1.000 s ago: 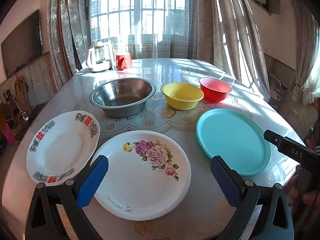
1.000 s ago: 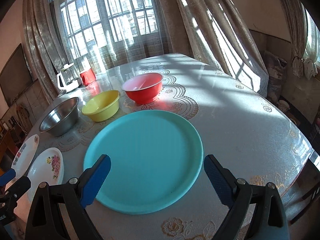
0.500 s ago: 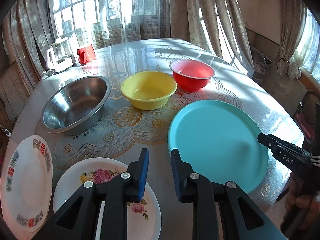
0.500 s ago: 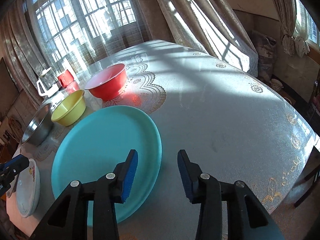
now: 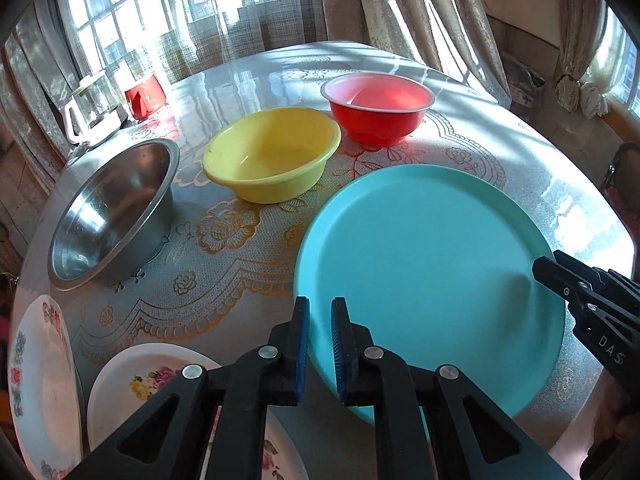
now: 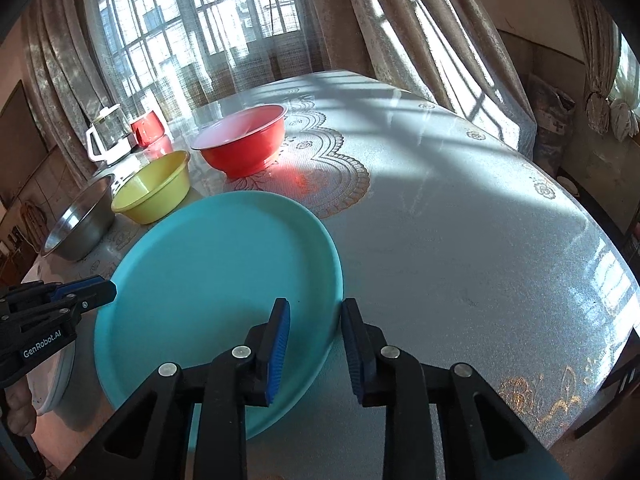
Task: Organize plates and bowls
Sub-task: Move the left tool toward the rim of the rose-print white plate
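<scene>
On the round table with its gold-flowered cloth, the plates and bowls go left to right in the left wrist view. A white plate with red characters lies at nine o'clock. A rose-patterned white plate lies at seven, partly hidden behind the gripper's frame. A stainless steel bowl sits at ten, a yellow bowl at twelve, a red bowl at one and a turquoise plate at three. Behind the bowls, at eleven, stand a glass kettle and a red container.

The left gripper hovers at the turquoise plate's left rim. Its jaws are drawn nearly together, a narrow slit left between the blue pads, with the rim showing in that slit; whether the pads touch it I cannot tell.

In the right wrist view, the right gripper straddles the plate's right rim at its five o'clock edge. Its jaws have just been closing, with the rim between them and a clear gap at each pad.
</scene>
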`<state>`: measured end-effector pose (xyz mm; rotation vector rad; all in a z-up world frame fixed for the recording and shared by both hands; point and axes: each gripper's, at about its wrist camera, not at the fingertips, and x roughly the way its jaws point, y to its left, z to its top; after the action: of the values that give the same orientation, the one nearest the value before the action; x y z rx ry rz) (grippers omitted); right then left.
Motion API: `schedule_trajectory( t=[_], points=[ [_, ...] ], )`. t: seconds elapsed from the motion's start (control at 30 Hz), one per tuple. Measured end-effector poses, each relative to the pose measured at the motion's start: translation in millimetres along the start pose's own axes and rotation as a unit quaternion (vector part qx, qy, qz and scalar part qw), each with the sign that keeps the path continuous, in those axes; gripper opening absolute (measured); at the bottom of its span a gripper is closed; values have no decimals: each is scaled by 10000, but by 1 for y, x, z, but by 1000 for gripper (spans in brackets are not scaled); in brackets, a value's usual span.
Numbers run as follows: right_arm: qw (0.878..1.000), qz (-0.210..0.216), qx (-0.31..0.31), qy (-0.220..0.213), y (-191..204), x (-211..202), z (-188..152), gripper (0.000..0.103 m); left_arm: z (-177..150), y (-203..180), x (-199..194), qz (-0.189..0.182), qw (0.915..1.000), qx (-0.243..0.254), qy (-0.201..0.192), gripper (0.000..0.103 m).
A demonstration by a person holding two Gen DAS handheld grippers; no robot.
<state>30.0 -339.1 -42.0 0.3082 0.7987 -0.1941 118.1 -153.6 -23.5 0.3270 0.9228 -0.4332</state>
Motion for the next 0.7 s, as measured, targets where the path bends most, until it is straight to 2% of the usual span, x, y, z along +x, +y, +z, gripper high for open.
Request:
schedule_trajectory(
  t=[0.4,0.6,0.7],
  points=[
    [9988,174,-442,105,28,-3,-11,27,-15,21,-5,6,9991,-419,-43,11],
    [9979,249,-569,197,34,-7,-16,27,-26,35,-26,-192,9965,-737,-337,11],
    [9967,272,-730,235,38,-12,-22,23,-34,47,-41,-300,9933,-992,-510,11]
  ],
)
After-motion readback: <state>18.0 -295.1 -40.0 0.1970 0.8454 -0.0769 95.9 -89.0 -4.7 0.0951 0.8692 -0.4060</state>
